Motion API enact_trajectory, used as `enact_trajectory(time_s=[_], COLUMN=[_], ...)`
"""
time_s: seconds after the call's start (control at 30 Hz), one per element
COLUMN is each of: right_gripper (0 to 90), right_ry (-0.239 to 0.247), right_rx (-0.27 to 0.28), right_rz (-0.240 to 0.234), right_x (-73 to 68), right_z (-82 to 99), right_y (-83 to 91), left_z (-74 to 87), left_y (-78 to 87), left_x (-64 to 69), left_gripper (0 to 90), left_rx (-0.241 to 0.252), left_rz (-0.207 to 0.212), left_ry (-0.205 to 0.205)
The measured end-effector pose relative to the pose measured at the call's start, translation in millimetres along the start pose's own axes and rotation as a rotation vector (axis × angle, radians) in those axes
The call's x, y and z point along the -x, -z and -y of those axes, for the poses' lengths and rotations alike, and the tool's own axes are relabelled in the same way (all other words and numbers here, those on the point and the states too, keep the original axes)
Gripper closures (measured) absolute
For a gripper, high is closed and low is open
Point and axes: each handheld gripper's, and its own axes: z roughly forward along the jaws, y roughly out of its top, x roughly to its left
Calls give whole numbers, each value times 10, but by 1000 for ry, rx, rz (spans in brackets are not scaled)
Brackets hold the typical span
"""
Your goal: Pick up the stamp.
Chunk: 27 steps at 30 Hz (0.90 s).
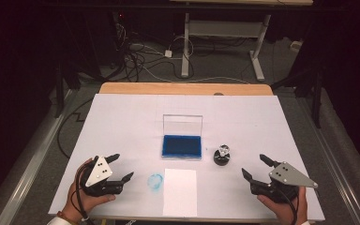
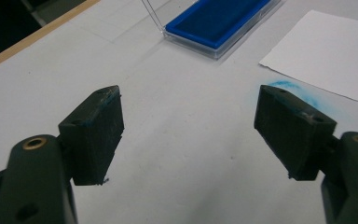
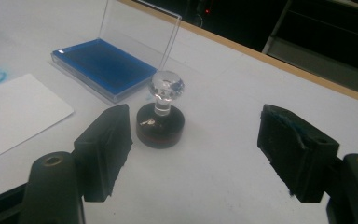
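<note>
A blue ink pad (image 1: 182, 146) (image 2: 219, 21) (image 3: 105, 65) in a clear case with its lid standing up sits at the table's centre. To its right stands a round black stamp (image 1: 222, 155) (image 3: 161, 119) with a clear knob. A white paper sheet (image 1: 180, 191) (image 2: 326, 51) (image 3: 14, 112) lies near the front edge, with a blue ink smudge (image 1: 155, 181) (image 2: 291, 91) to its left. My left gripper (image 1: 121, 168) (image 2: 189, 135) rests open at the front left with nothing between its jaws. At the front right my right gripper (image 1: 254, 166) (image 3: 196, 149) is open, short of the stamp.
The white table top (image 1: 262, 122) has a wooden strip (image 1: 185, 88) along its far edge. Beyond it are a desk frame (image 1: 220, 33) and cables on the floor (image 1: 145, 56). The person's hands hold both grippers at the near edge.
</note>
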Motion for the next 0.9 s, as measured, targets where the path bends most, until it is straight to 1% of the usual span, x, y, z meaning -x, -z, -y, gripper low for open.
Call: enact_trajectory(time_s=[0.03,0.1,0.13,0.17,0.23,0.27,0.3,0.33,0.37,0.4,0.43,0.47,0.5,0.53,0.6,0.63,0.67,0.7,0.77,0.8,0.83,0.87,0.9], right_gripper=[262,262,262,262,262,262,260,257,255,255,251,250,251,252,253,253,253,251,228,228,185,181,179], right_ry=[0,-22,-22,-37,-38,-41,-33,-37,-42,-42,-45,-48,-48,-39,-34,-25,-25,-14,-16,-16,-38,-40,-33], right_rx=[0,-5,-5,-12,-12,-23,-30,-36,-48,-48,-67,-75,-87,-91,-94,-105,-105,-114,-121,-121,-122,-133,-150], right_rz=[0,2,2,-1,6,-1,0,-3,-13,-13,-16,-25,-34,-35,-41,-55,-55,-72,-96,-96,-122,-144,-147], right_x=[0,19,19,46,55,79,96,110,127,127,152,164,171,174,178,183,183,188,188,188,189,193,190], right_z=[0,6,6,3,1,-4,-10,-15,-23,-23,-37,-47,-62,-84,-108,-163,-163,-228,-294,-294,-345,-374,-403], right_y=[0,14,14,25,31,30,24,19,11,11,0,-5,-10,-15,-21,-45,-45,-83,-134,-134,-193,-240,-292], left_z=[0,0,2,2,11,18,18,22,27,27,29,30,32,36,30,30,29,28,26,28,28,32,32], left_y=[-7,-28,-41,-55,-80,-87,-87,-87,-82,-82,-81,-81,-79,-75,-76,-78,-81,-88,-101,-107,-110,-111,-111], left_x=[-4,-2,2,1,8,7,7,9,3,3,4,7,6,13,15,22,26,31,30,30,28,25,25], left_gripper=[232,232,232,233,233,233,234,237,237,238,238,238,238,238,238,238,238,238,238,238,238,238,237], left_rx=[1,-8,-16,-21,-36,-38,-38,-42,-36,-36,-37,-43,-39,-45,-44,-51,-54,-58,-67,-67,-69,-69,-69], left_rz=[5,13,16,15,21,32,32,42,50,50,51,48,43,52,40,49,51,50,56,58,61,60,60], left_ry=[-1,-9,-12,-24,-24,-23,-23,-12,-9,-9,-7,-7,-15,-5,-12,-2,-6,-10,-17,-16,-18,-18,-18])
